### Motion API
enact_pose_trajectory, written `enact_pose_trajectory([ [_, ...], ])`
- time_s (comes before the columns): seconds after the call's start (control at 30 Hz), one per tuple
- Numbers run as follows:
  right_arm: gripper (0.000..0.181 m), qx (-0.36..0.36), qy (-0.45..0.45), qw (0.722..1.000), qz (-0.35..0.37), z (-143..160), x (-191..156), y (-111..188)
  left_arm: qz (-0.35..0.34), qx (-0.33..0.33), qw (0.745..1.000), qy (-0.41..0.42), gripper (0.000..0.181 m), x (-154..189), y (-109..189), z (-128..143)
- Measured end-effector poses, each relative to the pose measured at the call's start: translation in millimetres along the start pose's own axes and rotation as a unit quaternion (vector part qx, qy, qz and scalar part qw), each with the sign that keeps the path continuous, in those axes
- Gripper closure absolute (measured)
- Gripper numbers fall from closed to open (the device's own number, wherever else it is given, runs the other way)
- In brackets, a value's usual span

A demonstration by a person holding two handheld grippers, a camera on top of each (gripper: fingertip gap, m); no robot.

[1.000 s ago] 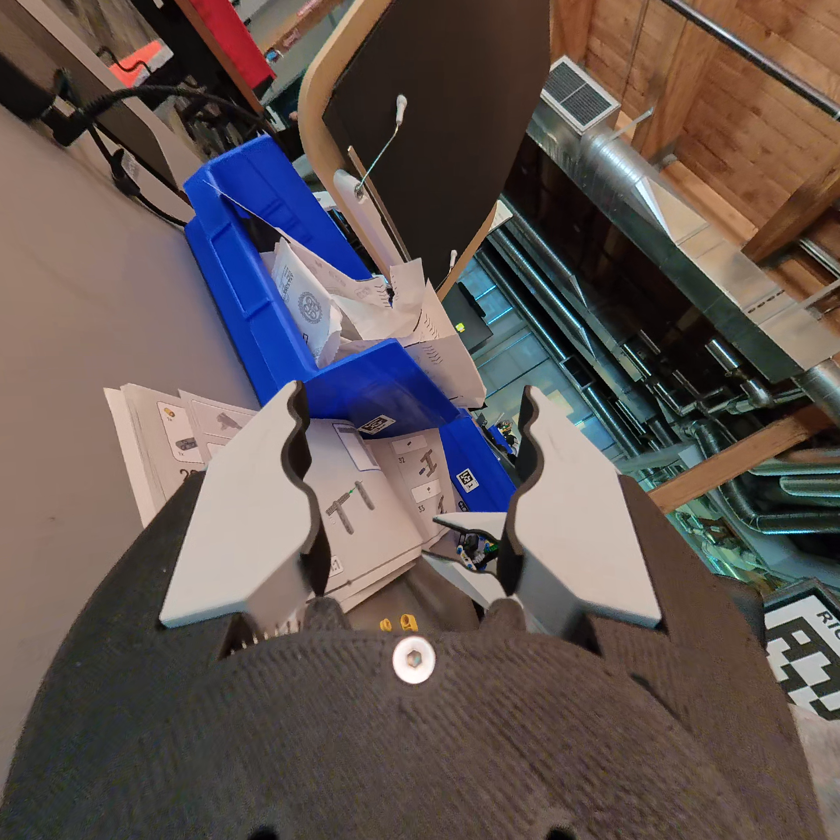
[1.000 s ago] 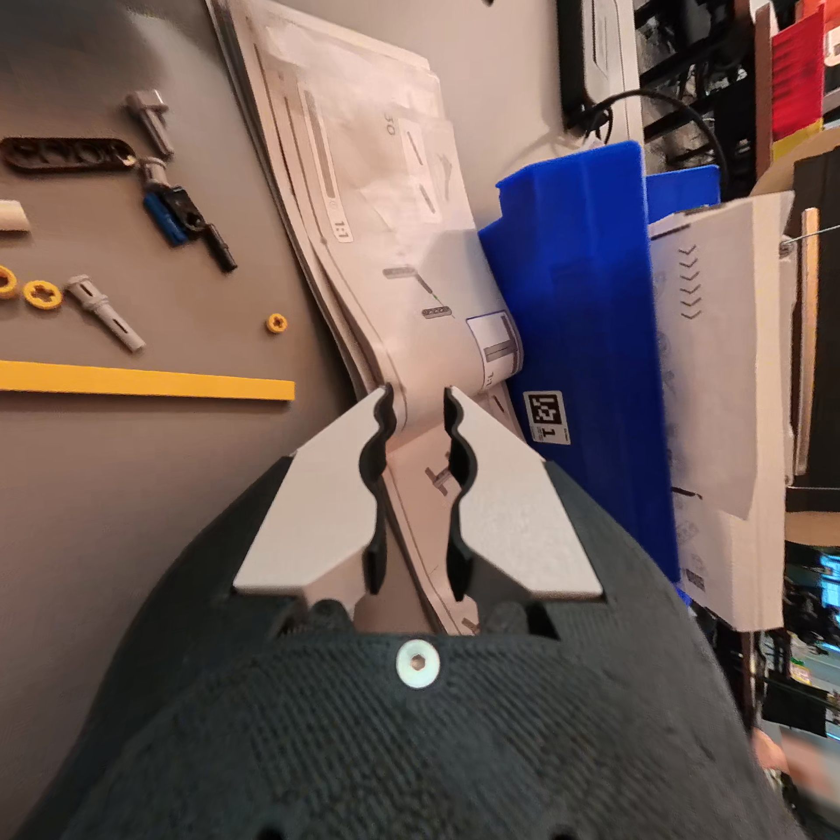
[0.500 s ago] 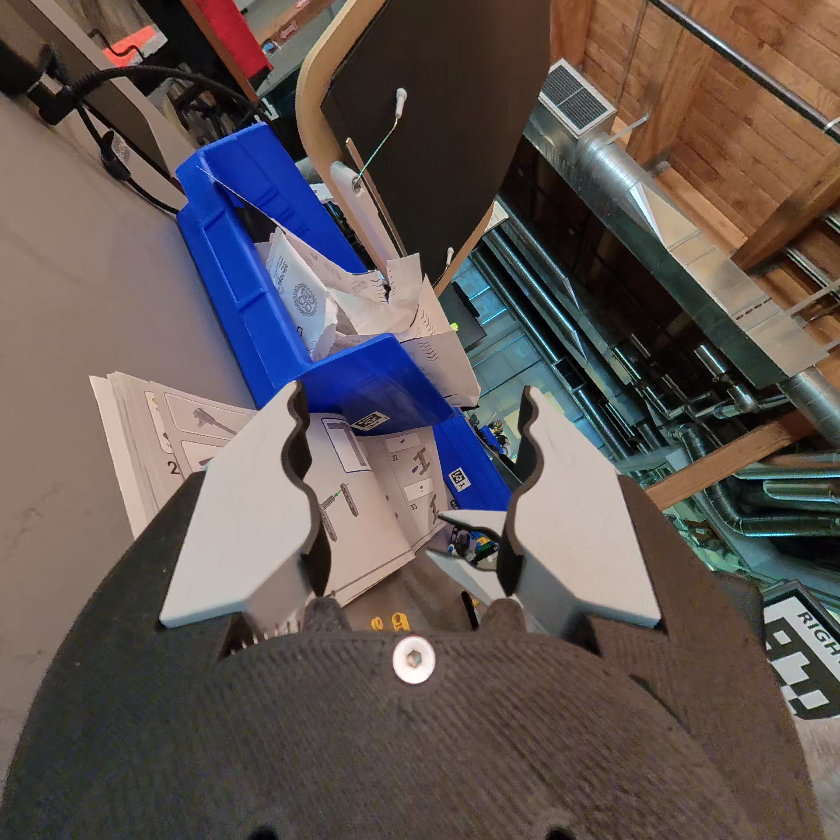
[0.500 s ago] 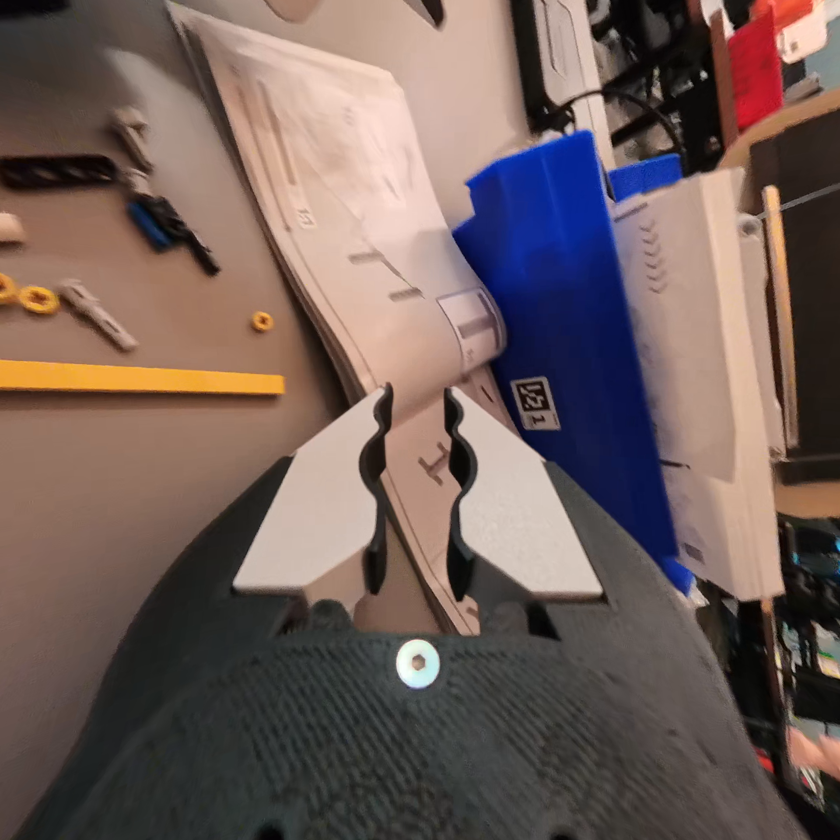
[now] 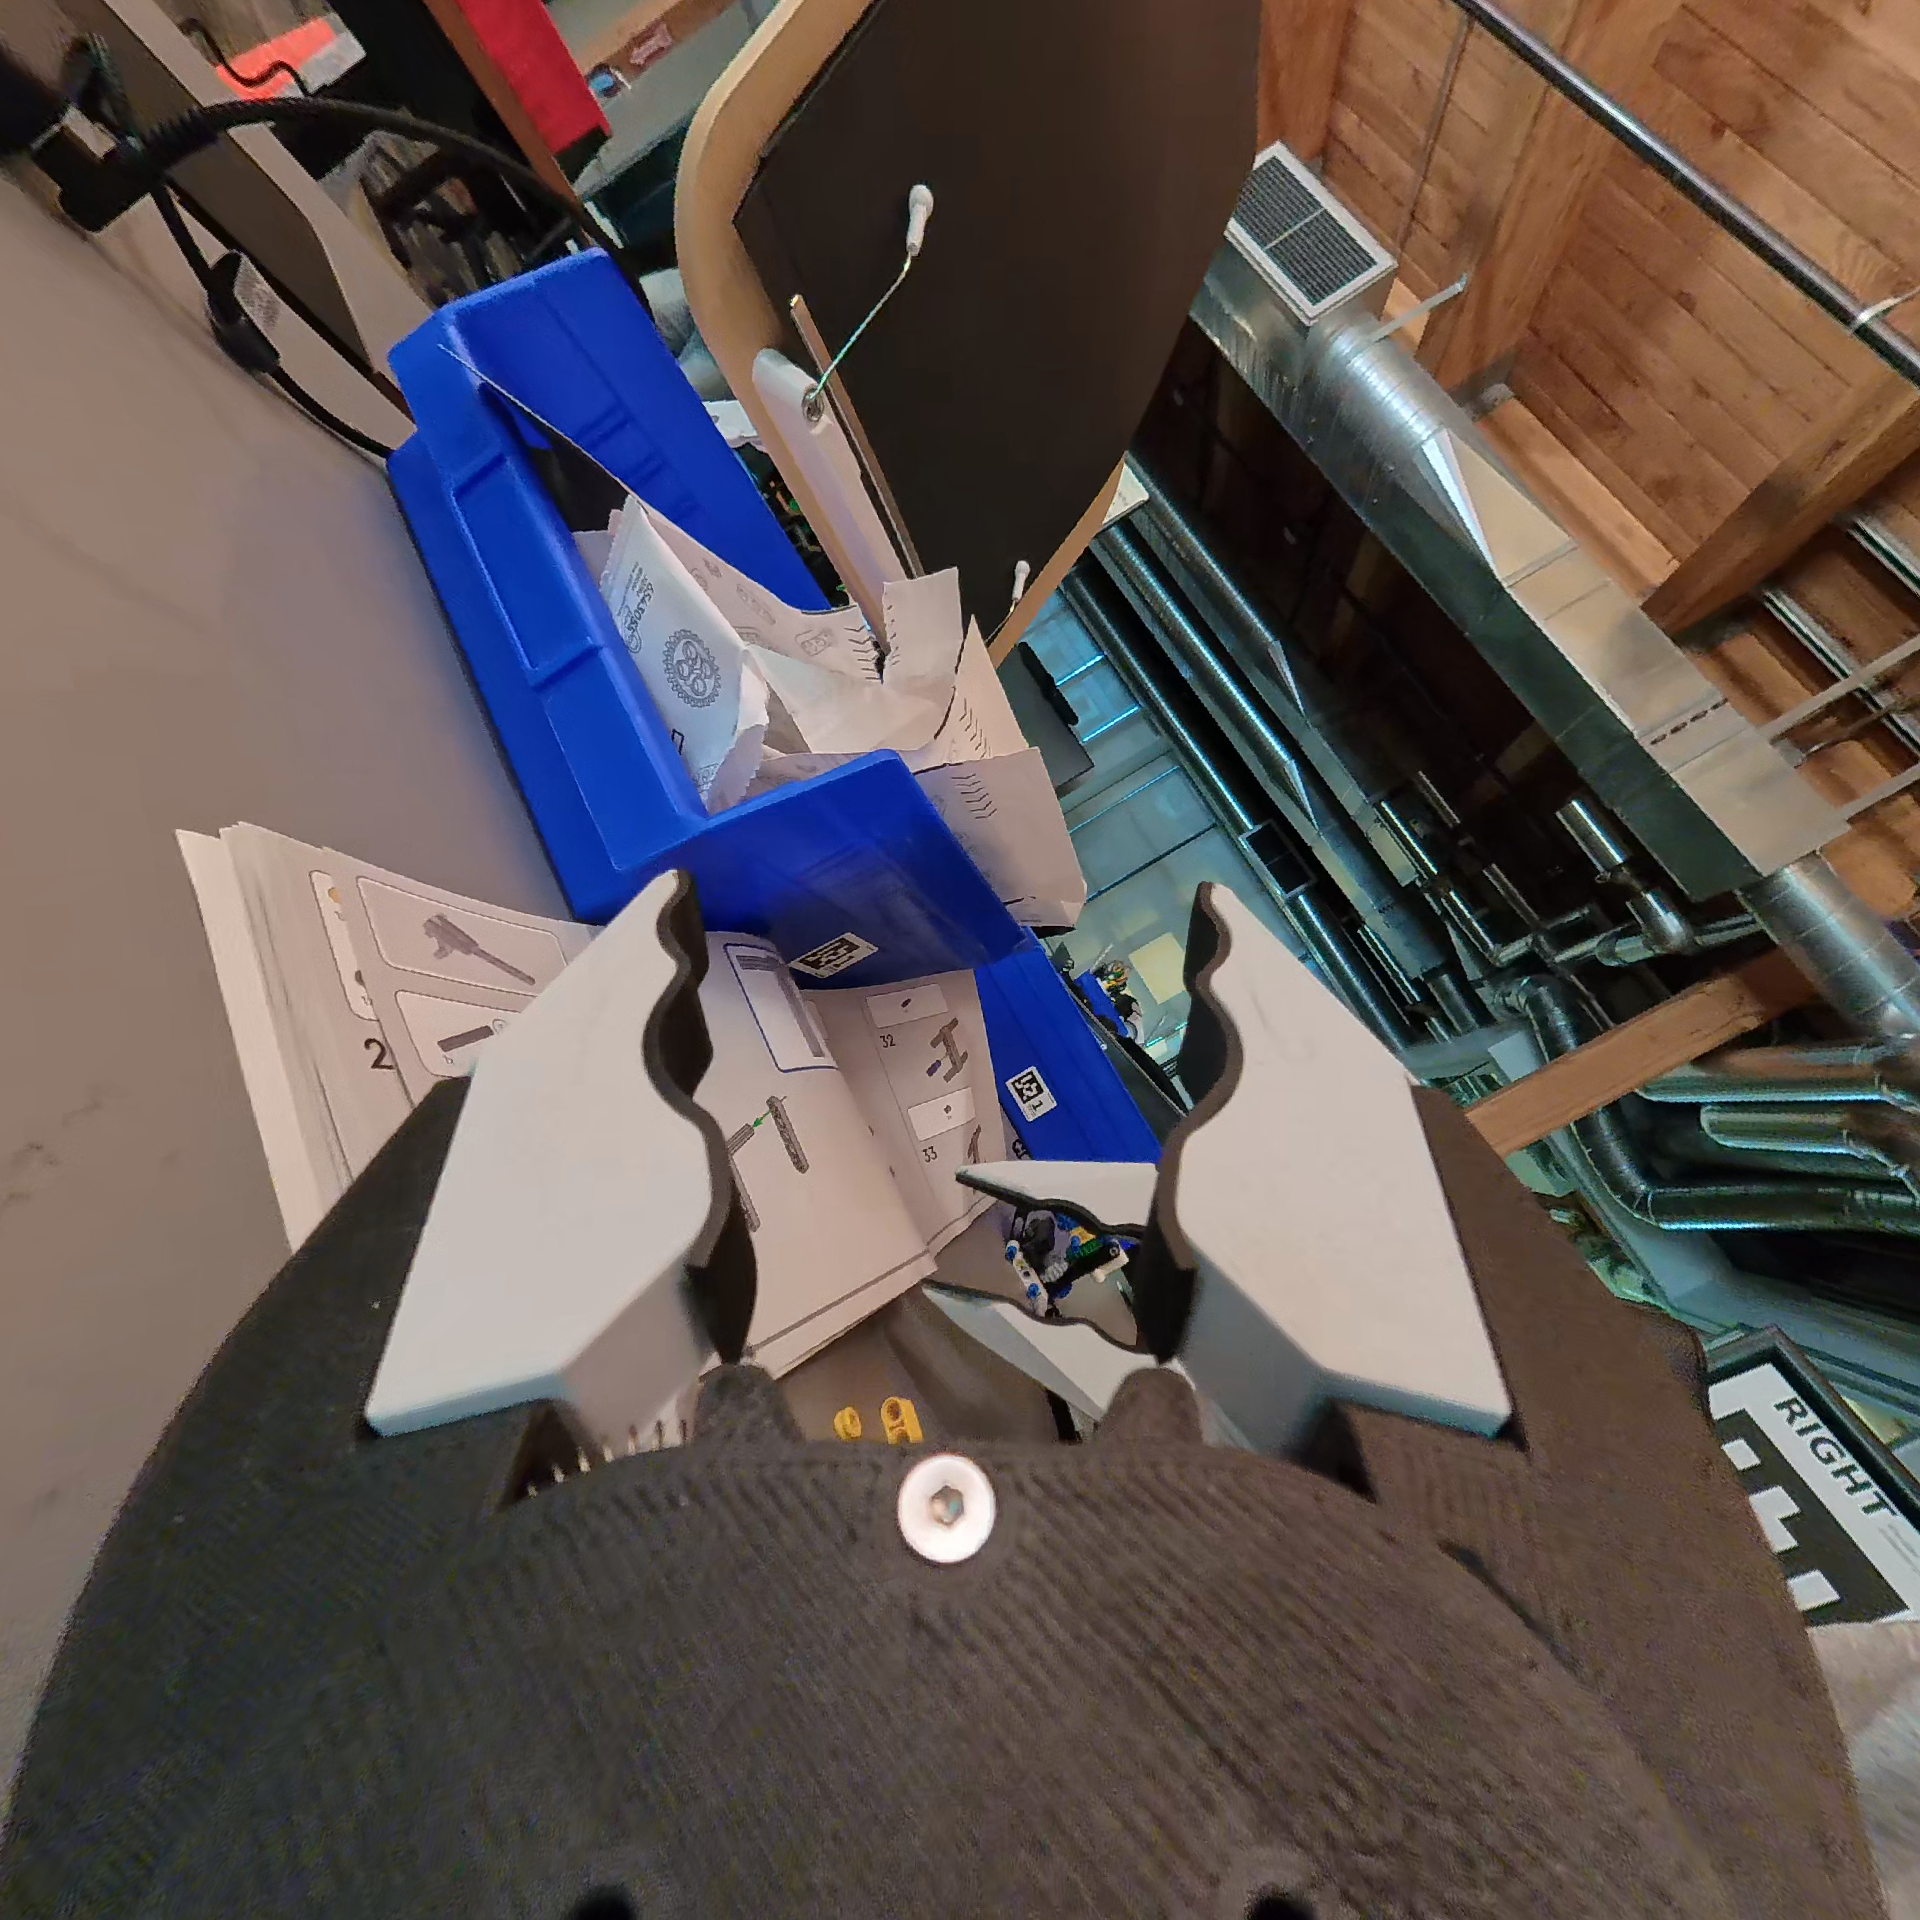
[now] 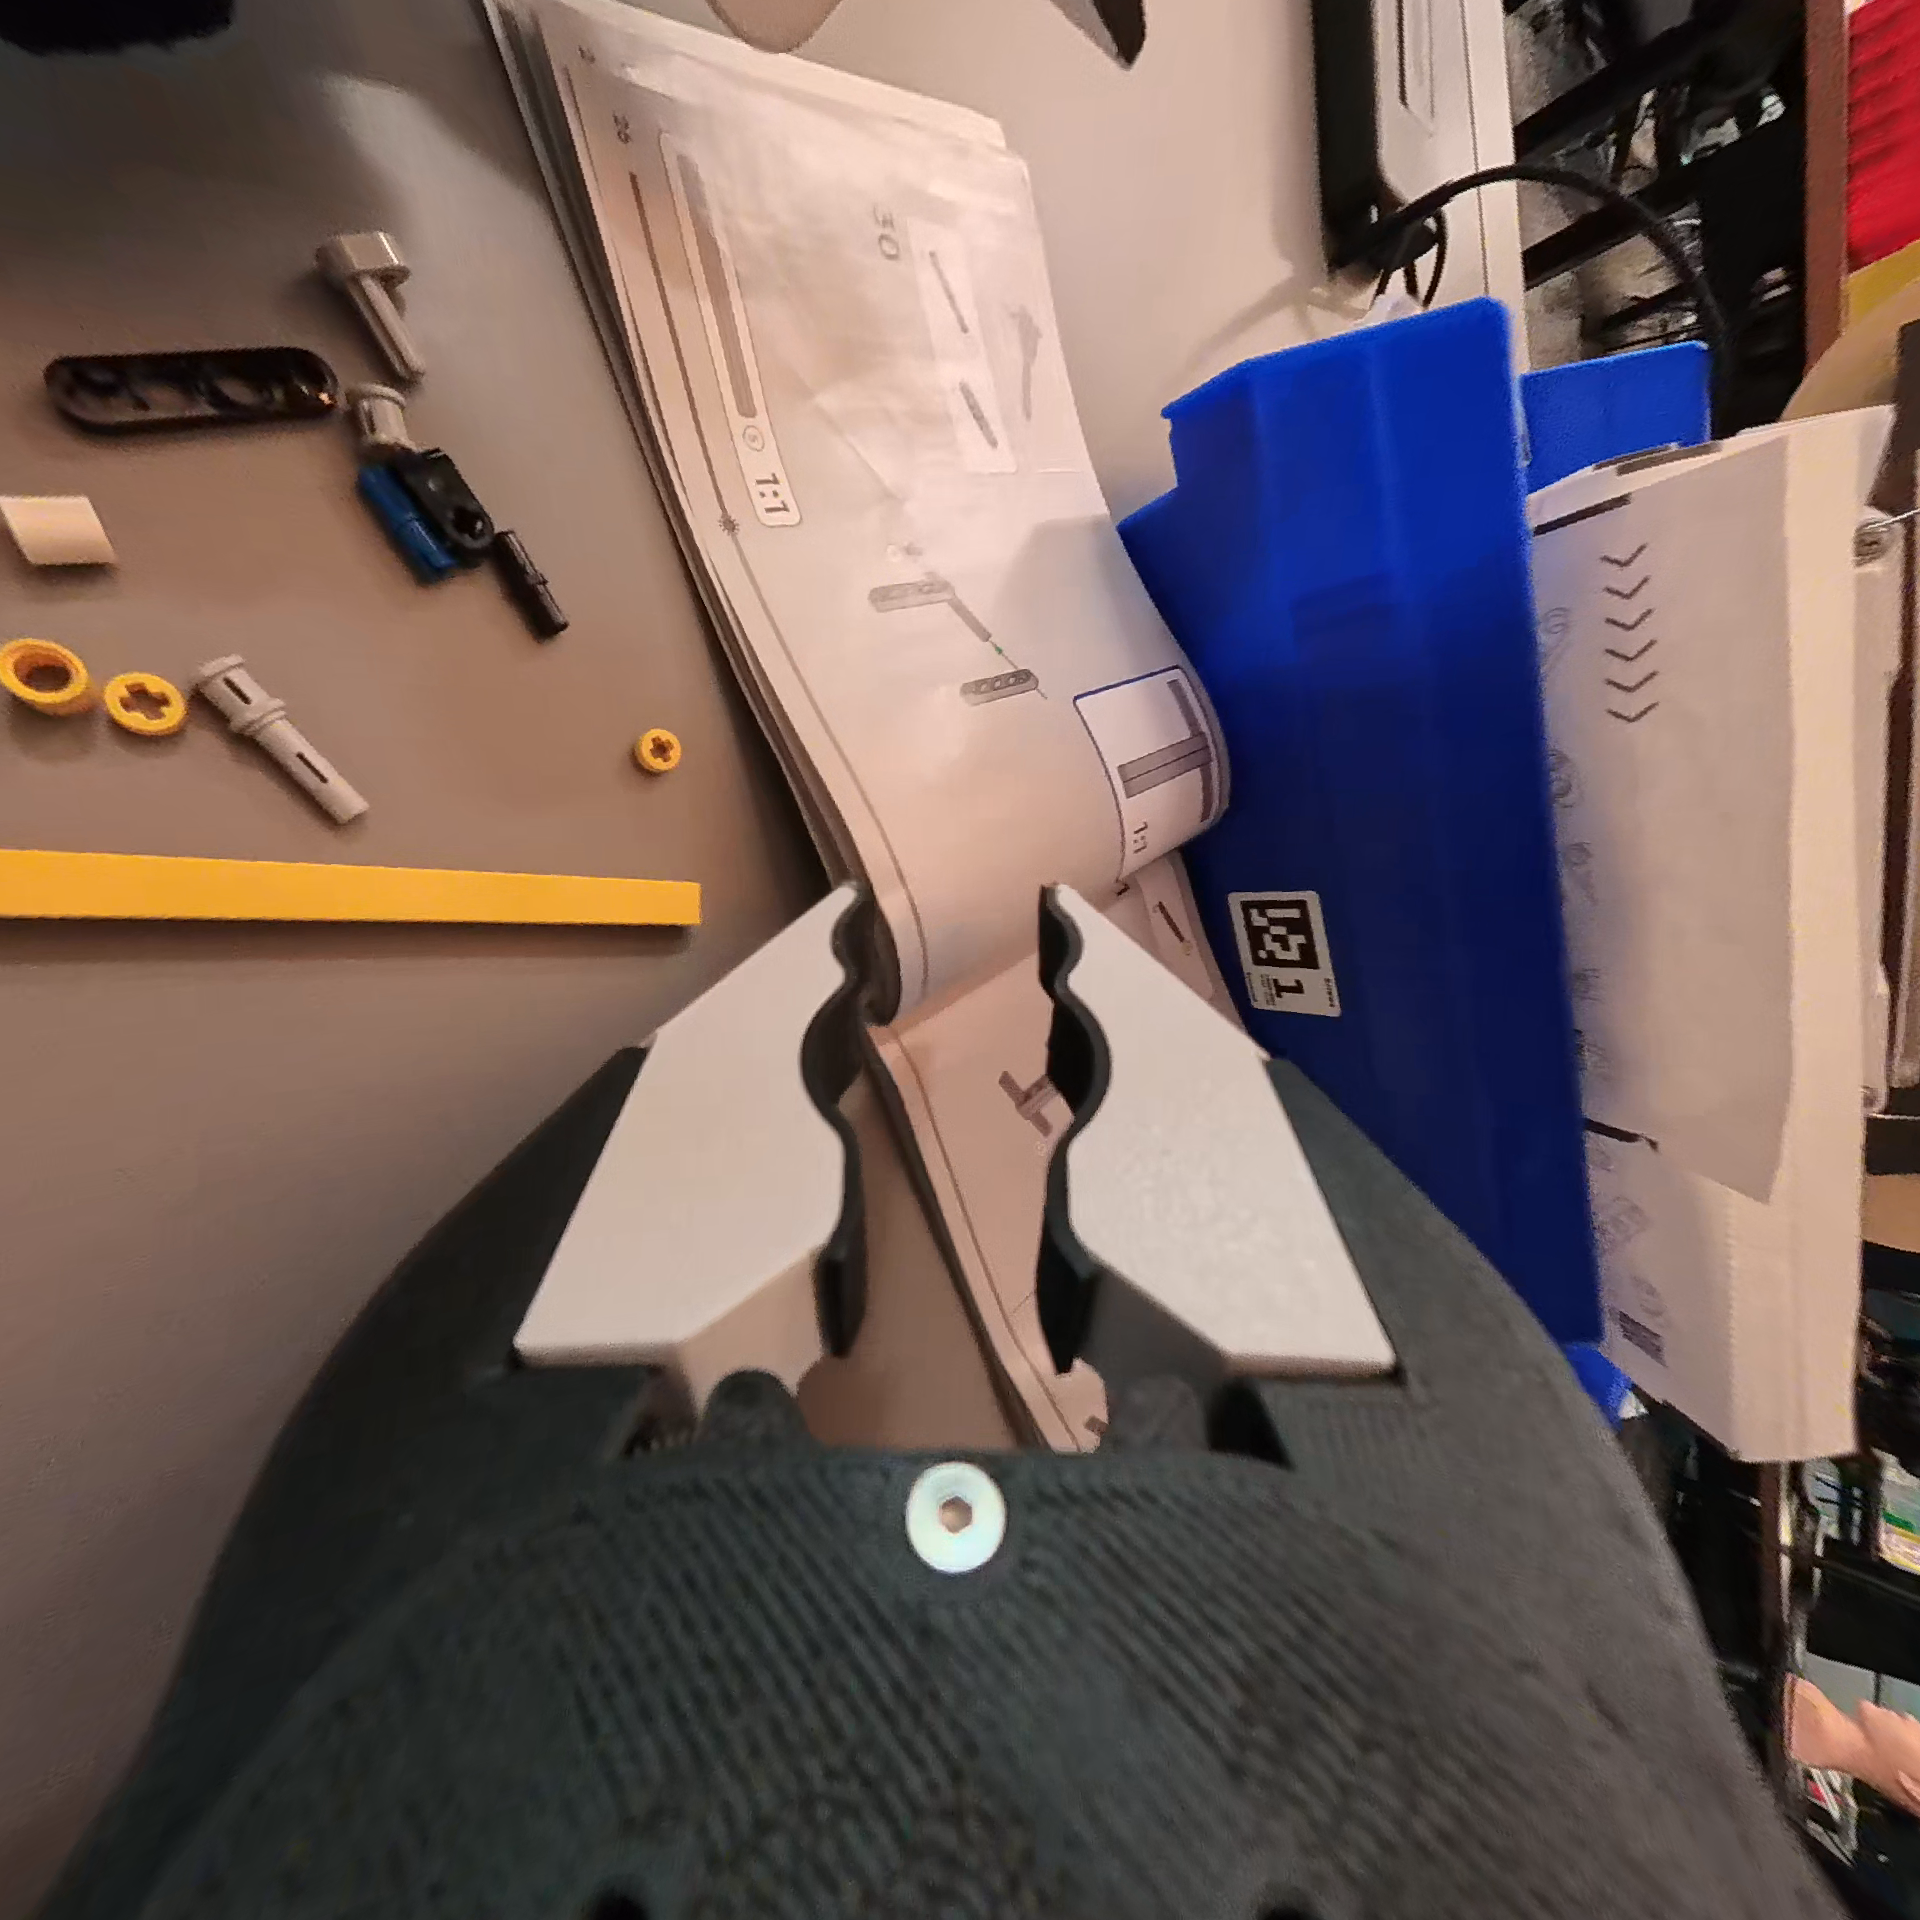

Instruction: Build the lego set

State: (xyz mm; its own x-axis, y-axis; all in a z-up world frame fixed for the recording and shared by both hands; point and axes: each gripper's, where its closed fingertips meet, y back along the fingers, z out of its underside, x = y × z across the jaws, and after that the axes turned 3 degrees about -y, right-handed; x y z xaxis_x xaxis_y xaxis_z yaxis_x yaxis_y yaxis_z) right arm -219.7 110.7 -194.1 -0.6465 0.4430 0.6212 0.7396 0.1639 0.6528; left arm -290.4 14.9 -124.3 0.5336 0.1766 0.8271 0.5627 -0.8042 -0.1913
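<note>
The open instruction booklet (image 6: 883, 436) lies on the grey table against a blue bin (image 6: 1371, 831); it also shows in the left wrist view (image 5: 810, 1143). My right gripper (image 6: 951, 914) hovers over the booklet's near end, jaws partly open, with a curled page edge against its left fingertip and nothing gripped. Loose parts lie left of the booklet: a black beam (image 6: 192, 390), grey pins (image 6: 374, 301), a blue-and-black connector (image 6: 426, 509), yellow bushes (image 6: 145, 704) and a grey axle pin (image 6: 281, 753). My left gripper (image 5: 940, 894) is wide open and empty above the booklet. The right gripper's fingers (image 5: 1049, 1179) show below it.
The blue bin (image 5: 582, 675) holds crumpled white paper bags (image 5: 831, 675). A long yellow strip (image 6: 343, 888) lies on the table. Black cables (image 5: 208, 260) and a dark board with a pale wooden rim (image 5: 987, 260) stand at the table's back edge. Two small yellow parts (image 5: 873, 1421) lie under the left gripper. Tip to tip, the grippers are about 15 centimetres apart. The blue-and-black connector (image 6: 426, 509) lies around 9 centimetres away from my right fingertips. The grey axle pin (image 6: 281, 753) lies some 9 centimetres from my right tips, 20 centimetres from my left tips.
My right gripper's jaws have widened a little over the booklet's curled page, and its view has swung slightly. My left gripper has stayed open and drifted a little.
</note>
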Motion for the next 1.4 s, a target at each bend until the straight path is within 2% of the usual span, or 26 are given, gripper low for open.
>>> enact_pose_trajectory([
  [0.3, 0.157, 0.005, 0.000, 0.999, 0.033, 1, 13, 3, 0.000, 0.001, 1.000, -0.004, 0.090, 1, 0, -1],
  [0.4, 0.174, -0.005, 0.006, 0.997, 0.077, 6, 26, 7, -0.001, 0.002, 1.000, -0.005, 0.090, 1, 0, -1],
  [0.5, 0.177, -0.029, -0.004, 0.995, 0.098, 16, 33, 7, -0.001, 0.000, 1.000, -0.004, 0.090, 2, 0, 0],
  [0.8, 0.172, -0.078, -0.097, 0.990, 0.074, 49, 34, 14, -0.001, 0.001, 1.000, -0.001, 0.090, 0, 1, -1],
  [1.03, 0.172, -0.106, -0.172, 0.978, 0.060, 77, 33, 24, -0.014, 0.026, 1.000, 0.001, 0.091, -8, 13, -15],
  [1.4, 0.165, -0.058, -0.292, 0.954, 0.047, 88, 53, 50, -0.019, 0.015, 1.000, -0.007, 0.091, -8, 9, -9],
])
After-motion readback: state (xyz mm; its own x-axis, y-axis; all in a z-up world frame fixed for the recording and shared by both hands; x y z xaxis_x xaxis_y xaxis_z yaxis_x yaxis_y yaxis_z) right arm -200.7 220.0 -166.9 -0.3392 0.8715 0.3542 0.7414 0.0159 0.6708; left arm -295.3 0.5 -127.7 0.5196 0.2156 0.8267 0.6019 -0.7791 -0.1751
